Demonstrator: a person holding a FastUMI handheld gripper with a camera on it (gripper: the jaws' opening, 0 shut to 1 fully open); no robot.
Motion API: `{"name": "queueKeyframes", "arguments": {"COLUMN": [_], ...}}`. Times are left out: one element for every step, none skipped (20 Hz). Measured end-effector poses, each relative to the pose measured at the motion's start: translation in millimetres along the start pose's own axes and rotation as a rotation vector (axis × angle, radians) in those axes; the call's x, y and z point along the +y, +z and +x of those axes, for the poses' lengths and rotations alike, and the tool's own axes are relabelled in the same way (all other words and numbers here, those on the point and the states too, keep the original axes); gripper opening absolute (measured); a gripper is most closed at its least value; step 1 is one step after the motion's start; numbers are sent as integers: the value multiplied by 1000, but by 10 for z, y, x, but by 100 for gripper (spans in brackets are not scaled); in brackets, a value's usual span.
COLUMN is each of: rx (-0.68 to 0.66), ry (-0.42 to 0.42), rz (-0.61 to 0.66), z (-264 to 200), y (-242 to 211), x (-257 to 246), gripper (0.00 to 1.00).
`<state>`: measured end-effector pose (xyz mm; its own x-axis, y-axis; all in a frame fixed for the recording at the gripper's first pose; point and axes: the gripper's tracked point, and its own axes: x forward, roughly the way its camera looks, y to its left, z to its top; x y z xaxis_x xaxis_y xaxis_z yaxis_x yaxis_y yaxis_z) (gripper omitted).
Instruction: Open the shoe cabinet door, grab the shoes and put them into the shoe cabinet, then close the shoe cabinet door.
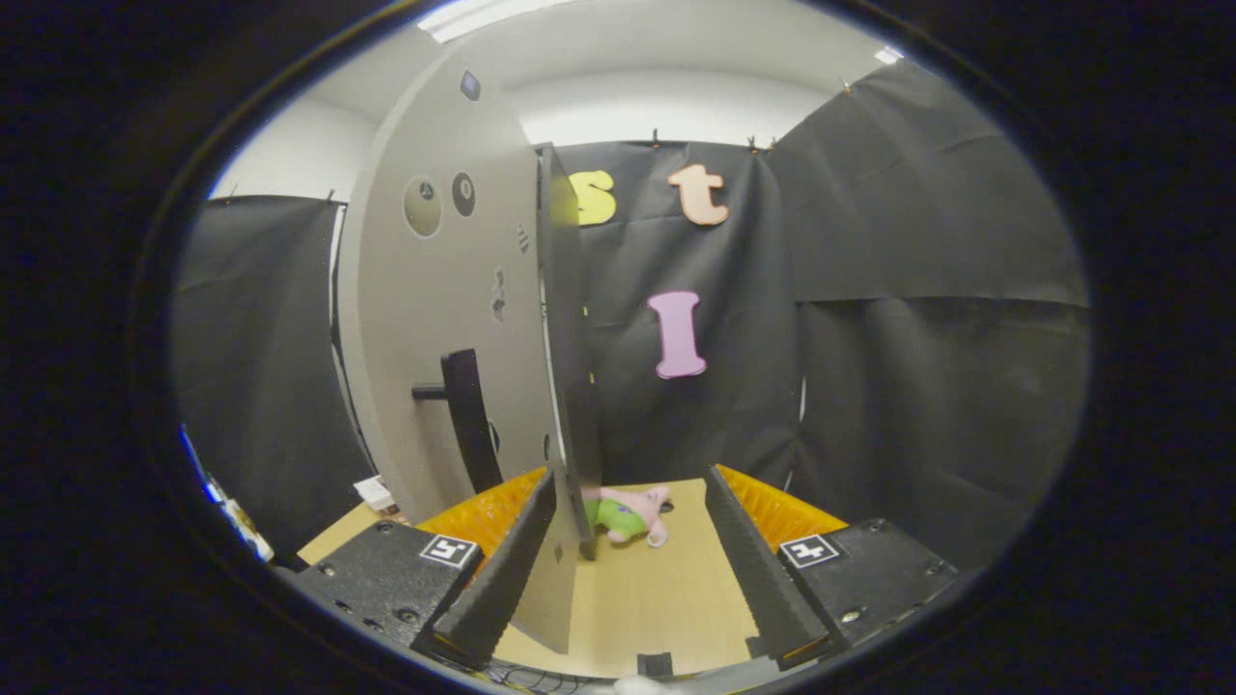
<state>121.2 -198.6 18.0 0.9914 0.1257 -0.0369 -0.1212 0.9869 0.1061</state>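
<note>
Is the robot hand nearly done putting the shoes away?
Not yet. The cabinet door is swung open, so that first step looks done. The gripper is open and holds nothing, its left finger right by the door's edge. A pink and green slipper lies on the floor beyond the fingers. Grabbing, storing and closing remain.

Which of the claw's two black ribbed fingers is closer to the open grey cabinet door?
The left finger: the grey cabinet door's bottom corner sits just inside it, while the right finger stands apart across the bare wooden board.

Cloth-walled test booth (927,290)
</note>
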Motion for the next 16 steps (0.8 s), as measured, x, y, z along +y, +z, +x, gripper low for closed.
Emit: {"name": "queueKeyframes", "arguments": {"rx": [0,0,4,3,7,16,22,29,34,32,35,39,40,39,34,33], "ry": [43,84,118,142,163,176,185,192,200,204,205,204,197,187,178,171], "rz": [-11,-22,-33,-45,-51,-48,-42,-35,-28,-20,-18,-18,-23,-37,-52,-65], "z": [88,186,244,261,268,275,279,270,272,273,262,263,269,272,253,253], "y": [44,63,83,101,109,100,96,90,91,93,91,89,87,82,91,87], "x": [54,110,164,181,206,223,239,269,287,298,323,350,413,522,632,706], "gripper": [99,99,98,97,97,96,96,96,96,96,96,96,96,96,96,96]}}
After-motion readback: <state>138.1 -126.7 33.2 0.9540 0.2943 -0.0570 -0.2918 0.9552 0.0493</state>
